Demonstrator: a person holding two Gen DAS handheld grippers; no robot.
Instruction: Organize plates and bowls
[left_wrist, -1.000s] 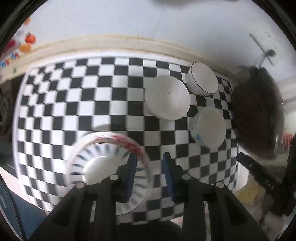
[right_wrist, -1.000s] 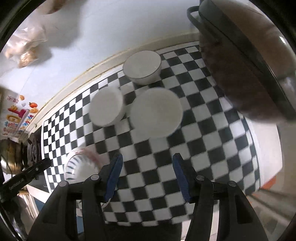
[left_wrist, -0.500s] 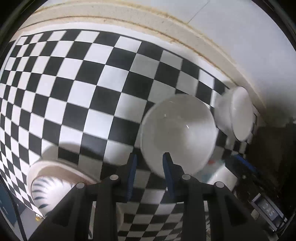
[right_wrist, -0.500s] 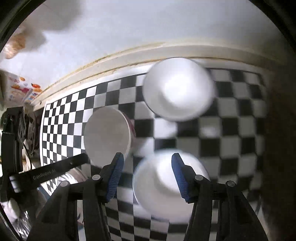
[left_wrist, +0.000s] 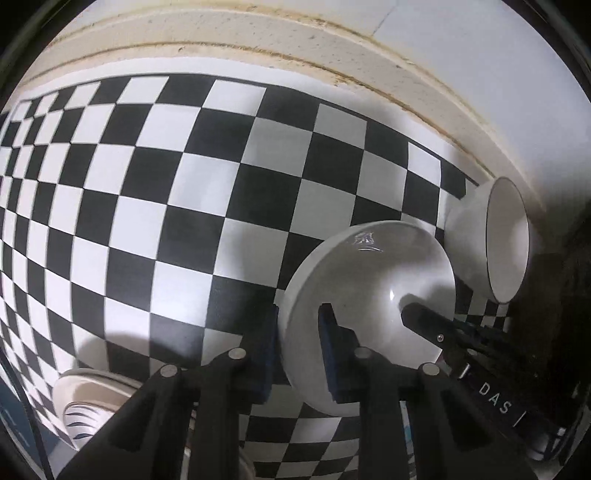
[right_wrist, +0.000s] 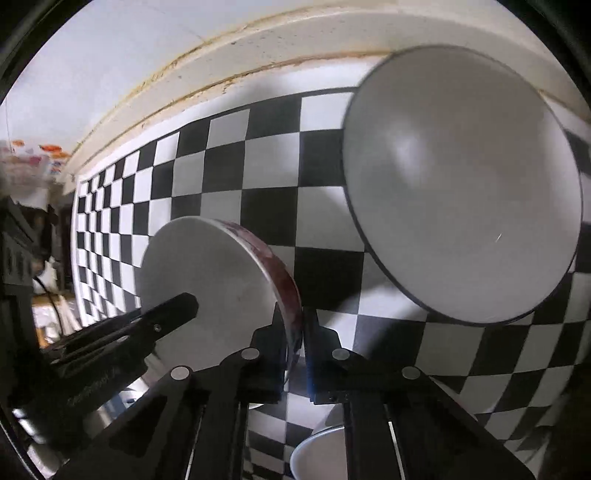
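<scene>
In the left wrist view my left gripper (left_wrist: 299, 347) is shut on the near rim of a plain white bowl (left_wrist: 373, 280), one finger outside and one inside. A dark-rimmed white bowl (left_wrist: 506, 240) sits just right of it. In the right wrist view my right gripper (right_wrist: 293, 343) is shut on the rim of a white bowl with a red-patterned outside (right_wrist: 207, 280). The dark-rimmed bowl (right_wrist: 461, 192) lies to its right. The other gripper's finger (right_wrist: 147, 325) crosses the red-patterned bowl's left side.
All stands on a black-and-white checked cloth (left_wrist: 184, 192) running up to a cream wall ledge (left_wrist: 295, 40). A stack of patterned plates (left_wrist: 85, 406) sits at the lower left in the left wrist view. Another white bowl's rim (right_wrist: 325, 450) shows below the right gripper.
Both grippers moved forward and down to the bowls and closed. The left now grips the plain white bowl's rim, the right grips the red-patterned bowl's rim.
</scene>
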